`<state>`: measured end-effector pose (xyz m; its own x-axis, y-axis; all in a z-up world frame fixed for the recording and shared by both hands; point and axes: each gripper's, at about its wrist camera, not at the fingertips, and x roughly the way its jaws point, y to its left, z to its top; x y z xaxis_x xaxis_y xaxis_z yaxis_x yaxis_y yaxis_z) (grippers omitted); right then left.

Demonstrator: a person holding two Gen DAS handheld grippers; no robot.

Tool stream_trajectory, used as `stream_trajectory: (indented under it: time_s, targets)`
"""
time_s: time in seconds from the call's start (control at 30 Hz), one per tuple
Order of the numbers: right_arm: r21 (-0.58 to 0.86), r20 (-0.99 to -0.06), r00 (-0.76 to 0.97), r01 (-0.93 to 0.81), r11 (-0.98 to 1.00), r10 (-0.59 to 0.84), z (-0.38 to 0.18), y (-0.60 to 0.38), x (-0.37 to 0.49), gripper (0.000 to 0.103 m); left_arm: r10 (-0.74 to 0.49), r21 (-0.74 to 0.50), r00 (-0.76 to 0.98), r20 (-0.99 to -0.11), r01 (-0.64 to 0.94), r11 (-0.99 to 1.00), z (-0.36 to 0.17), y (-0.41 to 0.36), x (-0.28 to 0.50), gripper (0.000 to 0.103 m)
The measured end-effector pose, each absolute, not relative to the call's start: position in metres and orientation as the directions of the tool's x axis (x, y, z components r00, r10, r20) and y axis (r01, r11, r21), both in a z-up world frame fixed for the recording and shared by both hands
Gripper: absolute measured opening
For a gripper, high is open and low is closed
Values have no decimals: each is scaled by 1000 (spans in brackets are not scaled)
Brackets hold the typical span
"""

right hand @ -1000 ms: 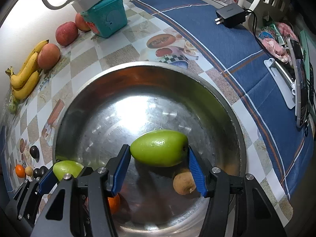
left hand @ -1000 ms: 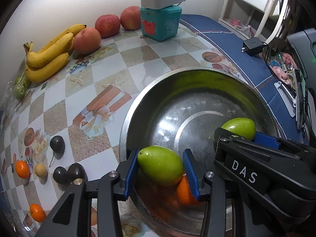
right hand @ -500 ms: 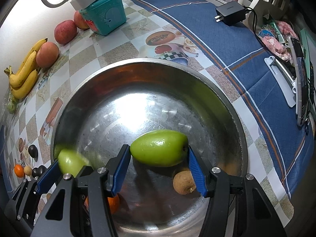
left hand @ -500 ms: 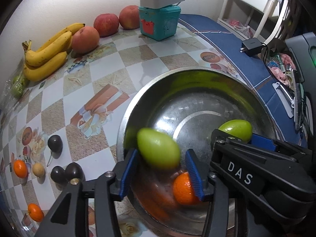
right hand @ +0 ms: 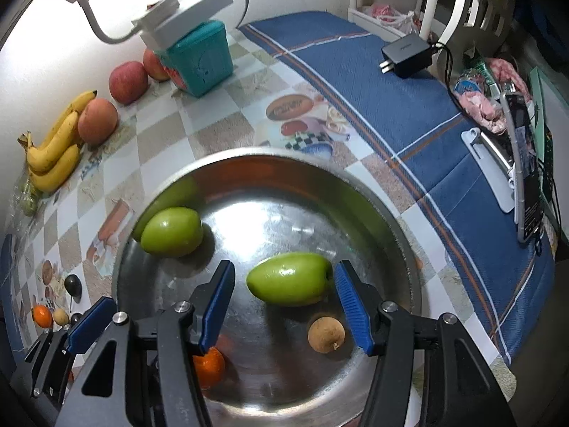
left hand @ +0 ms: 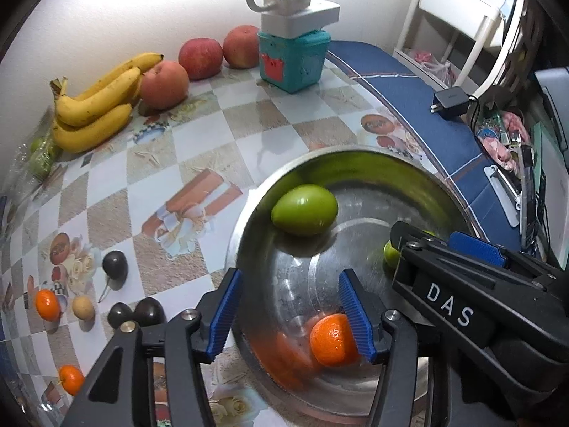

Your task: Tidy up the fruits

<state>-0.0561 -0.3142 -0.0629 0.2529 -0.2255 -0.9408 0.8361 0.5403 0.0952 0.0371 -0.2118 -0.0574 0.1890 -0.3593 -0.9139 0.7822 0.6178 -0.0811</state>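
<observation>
My left gripper [left hand: 290,311] hangs over the near-left rim of the steel bowl [left hand: 245,235]. Its jaws have just been opening and now stand about half open with nothing between them. One green fruit [left hand: 304,210] lies free on the bowl's far-left wall, well apart from my blue pads [left hand: 225,311]. A mandarin [left hand: 332,339] lies on the bowl floor beside the right pad.

My right gripper [right hand: 282,300] points down into the same bowl, jaws about half open. A second green fruit [right hand: 290,279] lies between them: the right pad [right hand: 352,306] touches its end, while the left pad stands clear of it. I cannot tell whether it is gripped. A small brown fruit [right hand: 326,334] lies just nearer. Bananas [left hand: 94,103], apples [left hand: 201,57] and small dark fruits [left hand: 137,313] remain on the tablecloth [left hand: 199,149] to the left.
</observation>
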Motion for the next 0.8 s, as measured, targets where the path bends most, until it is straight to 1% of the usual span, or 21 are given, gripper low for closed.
stream_trajectory:
  time_s: [0.17, 0.33, 0.53, 0.6, 0.67, 0.73, 0.8]
  targets:
    - [100, -935, 265, 834, 543, -235, -58, -314, -56, 60, -355, -81, 200, -913, 765, 639, -49, -206, 43, 61]
    - [105, -934, 269, 835, 540, -234, -57, -314, -57, 60, -327, -70, 211, -921, 736, 673, -48, -196, 52, 61]
    - [99, -937, 265, 827, 554, -228, -57, -312, -54, 60, -298, -89, 232, -926, 634, 769, -47, -171, 76, 61]
    - [94, -938, 263, 820, 564, -226, -58, -310, -52, 60, -287, -95, 236, -929, 596, 797, -47, -164, 84, 66]
    - [88, -940, 260, 810, 580, -221, -58, -305, -48, 60, -283, -110, 229, -931, 564, 818, -48, -155, 92, 69]
    - [85, -941, 263, 791, 606, -211, -59, -299, -43, 60, -274, -118, 224, -935, 534, 837, -50, -146, 99, 70]
    - [81, -941, 267, 774, 628, -207, -59, -293, -38, 60, -259, -111, 229, -938, 511, 852, -50, -139, 103, 74]
